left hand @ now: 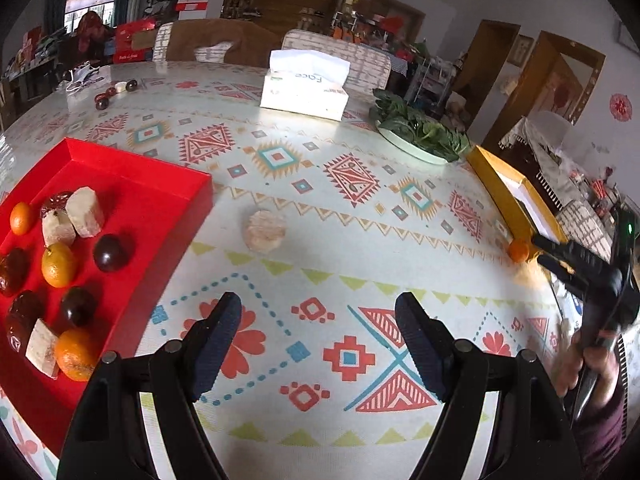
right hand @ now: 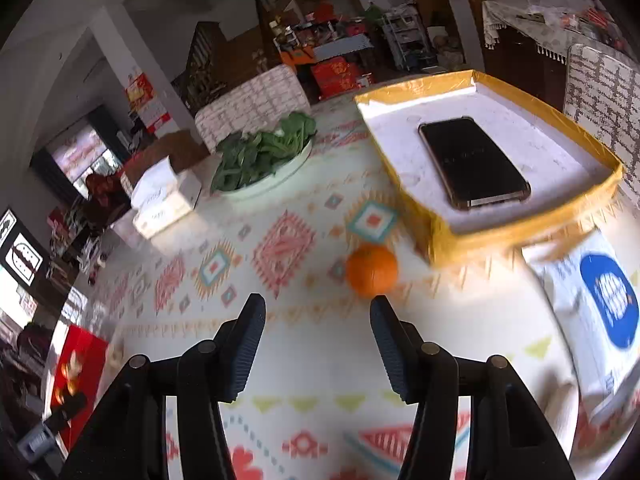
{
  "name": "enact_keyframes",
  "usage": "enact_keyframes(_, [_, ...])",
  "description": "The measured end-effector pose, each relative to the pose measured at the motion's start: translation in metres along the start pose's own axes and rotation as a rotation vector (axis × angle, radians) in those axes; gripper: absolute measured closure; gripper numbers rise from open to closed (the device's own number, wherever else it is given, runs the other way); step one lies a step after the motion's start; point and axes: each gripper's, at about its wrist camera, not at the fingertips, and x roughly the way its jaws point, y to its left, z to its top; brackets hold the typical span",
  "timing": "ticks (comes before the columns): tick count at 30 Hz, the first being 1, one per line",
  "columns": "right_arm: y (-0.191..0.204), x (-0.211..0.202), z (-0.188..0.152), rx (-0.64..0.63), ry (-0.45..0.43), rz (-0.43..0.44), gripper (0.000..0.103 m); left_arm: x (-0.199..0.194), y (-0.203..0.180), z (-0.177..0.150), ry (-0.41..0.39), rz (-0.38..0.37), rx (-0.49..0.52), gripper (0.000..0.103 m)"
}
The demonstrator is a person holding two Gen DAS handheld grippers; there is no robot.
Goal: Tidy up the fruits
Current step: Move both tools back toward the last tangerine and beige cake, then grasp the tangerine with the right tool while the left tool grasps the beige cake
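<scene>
Right gripper point(right hand: 318, 312) hangs spread and empty – stray orange point(right hand: 371, 268) just ahead of its right fingertip, likely bound for the red tray point(left hand: 168, 184); left gripper point(left hand: 318, 312) spread too

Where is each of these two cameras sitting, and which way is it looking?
Left wrist view: on the left gripper, looking down over the patterned table at the red tray of fruit; its own open fingers show, plus the right gripper and hand.
Right wrist view: on the right gripper, facing the orange by the yellow box; only its fingers show.
Both share the orange, greens plate, tissue box.
</scene>
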Motion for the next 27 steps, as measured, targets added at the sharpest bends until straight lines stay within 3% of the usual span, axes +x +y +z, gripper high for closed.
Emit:
enact_keyframes(11, [-0.001, 0.031, 0.026, -0.016, -0.023, -0.084, 0.044, 0.017, -0.001, -0.005, 0.032, -0.011, 0.004, 0.024])
enact_keyframes(20, [-0.003, 0.047, 0.026, -0.030, -0.005, -0.266, 0.041, 0.013, -0.002, 0.000, 0.031, -0.009, 0.046, 0.024])
enact_keyframes(21, [-0.005, 0.049, 0.025, -0.020, 0.004, -0.262, 0.044, 0.013, -0.002, 0.002, 0.026, -0.003, 0.053, 0.024])
enact_keyframes(24, [-0.009, 0.053, 0.023, 0.000, 0.020, -0.273, 0.064, 0.012, 0.002, 0.008, 0.018, 0.025, 0.076, 0.024])
enact_keyframes(27, [-0.010, 0.047, 0.022, 0.005, -0.004, -0.239, 0.064, 0.018, 0.002, 0.016, 0.022, 0.071, 0.121, 0.024])
